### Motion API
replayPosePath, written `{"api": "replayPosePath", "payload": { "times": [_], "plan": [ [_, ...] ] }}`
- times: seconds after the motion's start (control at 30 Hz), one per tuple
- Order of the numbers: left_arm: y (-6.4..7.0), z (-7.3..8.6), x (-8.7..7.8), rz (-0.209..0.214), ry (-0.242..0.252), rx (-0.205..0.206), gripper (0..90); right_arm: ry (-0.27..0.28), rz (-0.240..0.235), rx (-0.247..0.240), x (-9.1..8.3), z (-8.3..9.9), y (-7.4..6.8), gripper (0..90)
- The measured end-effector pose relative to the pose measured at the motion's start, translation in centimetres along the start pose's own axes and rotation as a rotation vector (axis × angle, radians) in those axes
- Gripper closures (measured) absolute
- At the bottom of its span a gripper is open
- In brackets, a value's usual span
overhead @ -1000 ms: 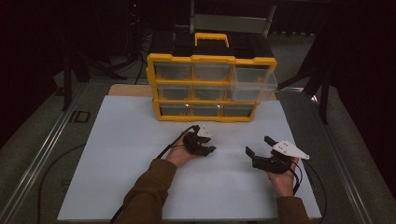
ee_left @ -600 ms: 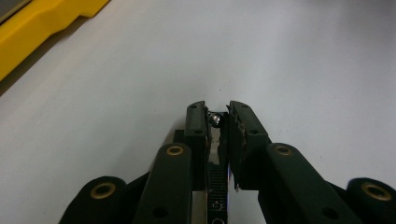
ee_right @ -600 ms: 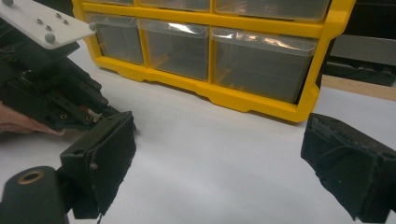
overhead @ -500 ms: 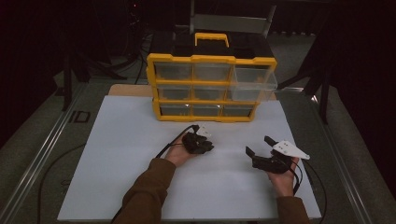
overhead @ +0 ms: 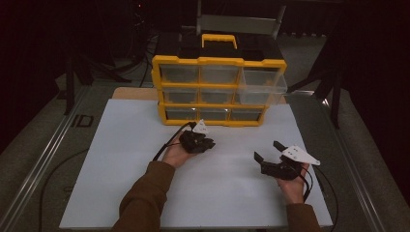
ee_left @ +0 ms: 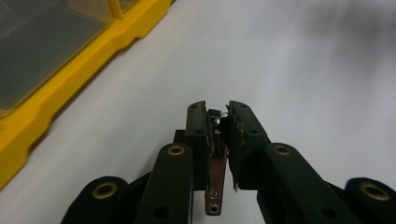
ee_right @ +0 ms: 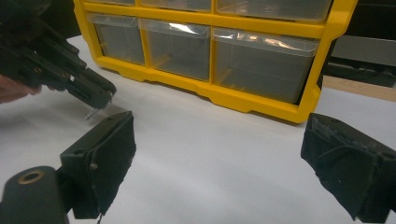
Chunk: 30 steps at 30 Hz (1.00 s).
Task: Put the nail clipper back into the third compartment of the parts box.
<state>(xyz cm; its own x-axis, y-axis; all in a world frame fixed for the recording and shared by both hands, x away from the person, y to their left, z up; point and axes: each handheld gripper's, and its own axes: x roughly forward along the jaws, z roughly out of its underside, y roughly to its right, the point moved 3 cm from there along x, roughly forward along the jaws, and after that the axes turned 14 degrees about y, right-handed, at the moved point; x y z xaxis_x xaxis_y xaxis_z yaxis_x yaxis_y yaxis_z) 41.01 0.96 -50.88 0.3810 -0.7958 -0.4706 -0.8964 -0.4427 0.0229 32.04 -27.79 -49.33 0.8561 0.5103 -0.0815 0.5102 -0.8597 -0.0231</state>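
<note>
Yellow drawer cabinet [overhead: 218, 89] stands at the far edge of the white board [overhead: 121, 169], its top right drawer [overhead: 261, 82] pulled out. Just in front of it, near the board's middle, the left gripper [overhead: 205, 143] is pinched on a small metal part [ee_left: 218, 119] (too small to identify). Towards the near right corner, the right gripper [overhead: 268, 152] hangs with jaws wide apart, holding nothing

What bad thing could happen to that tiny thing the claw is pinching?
1. The left claw pinches a tiny metal part only at its tips, so it might slip out onto the white board.
2. One top drawer of the yellow organizer sticks out; a hand reaching past might bump it.
</note>
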Motion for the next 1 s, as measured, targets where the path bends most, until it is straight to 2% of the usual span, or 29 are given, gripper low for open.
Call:
{"api": "replayPosePath", "payload": {
  "times": [0.5, 1.0],
  "plan": [
    [-0.8, -1.2, -2.6, -0.039, 0.05, -0.009, 80.8, 0.005, -0.009, -0.001, 0.0, 0.0, -0.2, 9.7],
    [-1.5, -2.3, -5.0, -0.077, 0.076, -0.01, 80.8, 0.024, -0.026, -0.005, -0.1, -0.2, -0.4, 9.6]
  ]
}}
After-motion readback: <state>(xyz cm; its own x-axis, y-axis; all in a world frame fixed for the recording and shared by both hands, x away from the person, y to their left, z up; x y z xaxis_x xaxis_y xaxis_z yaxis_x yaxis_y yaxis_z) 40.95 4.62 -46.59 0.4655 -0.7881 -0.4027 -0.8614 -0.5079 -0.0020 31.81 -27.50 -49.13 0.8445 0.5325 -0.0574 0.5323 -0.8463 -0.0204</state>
